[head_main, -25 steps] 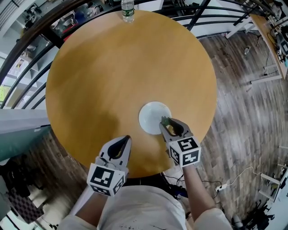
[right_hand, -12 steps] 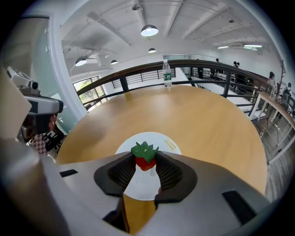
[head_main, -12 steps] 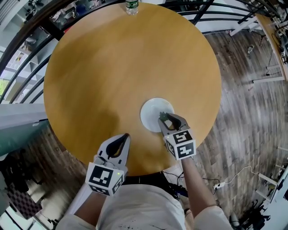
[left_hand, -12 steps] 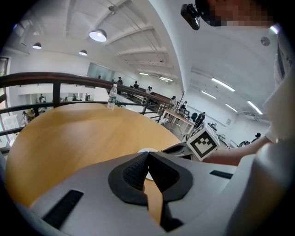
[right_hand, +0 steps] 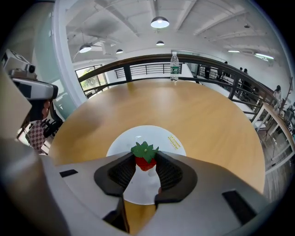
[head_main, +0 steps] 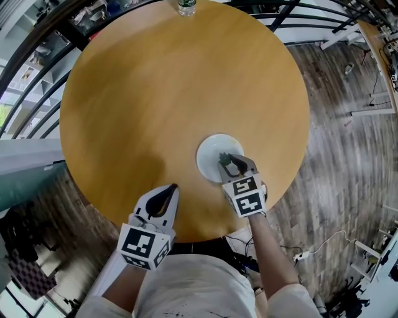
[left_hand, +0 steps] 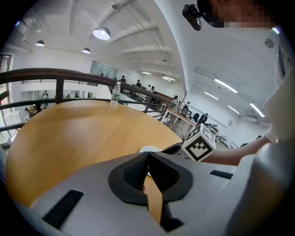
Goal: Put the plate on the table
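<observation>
A white plate (head_main: 211, 153) (right_hand: 159, 138) lies flat on the round wooden table (head_main: 161, 93), toward its near right side. My right gripper (head_main: 226, 161) (right_hand: 145, 162) hangs over the plate's near part, shut on a small red strawberry (right_hand: 145, 160) with a green leafy top, held between its pads. My left gripper (head_main: 169, 192) (left_hand: 147, 159) sits over the table's near edge, left of the plate, shut with nothing between its jaws. From the left gripper view the plate (left_hand: 148, 149) shows as a thin white sliver behind the jaws.
A clear water bottle (head_main: 186, 7) (right_hand: 174, 66) (left_hand: 115, 94) stands at the table's far edge. A dark railing (right_hand: 138, 64) curves round the far side. Wood plank floor (head_main: 348, 161) with cables lies to the right, beyond the table's rim.
The right gripper with the strawberry has moved slightly left and farther over the plate. The left gripper has barely shifted.
</observation>
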The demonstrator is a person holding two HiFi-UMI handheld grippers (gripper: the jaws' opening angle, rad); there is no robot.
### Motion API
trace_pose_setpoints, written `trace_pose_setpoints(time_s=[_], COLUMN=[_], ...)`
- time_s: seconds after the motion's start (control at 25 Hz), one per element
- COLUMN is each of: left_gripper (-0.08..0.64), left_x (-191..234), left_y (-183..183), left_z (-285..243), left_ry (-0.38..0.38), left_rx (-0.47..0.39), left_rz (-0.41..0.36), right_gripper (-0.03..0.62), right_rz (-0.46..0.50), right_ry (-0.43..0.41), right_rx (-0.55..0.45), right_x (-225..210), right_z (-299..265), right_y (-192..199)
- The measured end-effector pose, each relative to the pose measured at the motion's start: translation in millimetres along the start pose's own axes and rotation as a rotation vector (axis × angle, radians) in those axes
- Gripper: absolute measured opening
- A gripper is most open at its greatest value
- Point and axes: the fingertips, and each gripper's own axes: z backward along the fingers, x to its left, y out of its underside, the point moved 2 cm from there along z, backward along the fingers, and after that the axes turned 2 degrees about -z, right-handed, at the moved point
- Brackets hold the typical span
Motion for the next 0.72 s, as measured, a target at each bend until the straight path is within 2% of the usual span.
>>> trace_pose_setpoints(time_s=[0.72], left_gripper=[0.021], left_x=[6.7], left_y=[5.4], left_z=[0.5], left_ry=[-0.004], left_rx=[0.007], left_rz=[0.01], right_gripper=[0.152], right_rz=[0.02], right_ry=[-0.007], right_rx=[0.057], right_x=[2.3], right_z=[-13.6], right_y=[5.4])
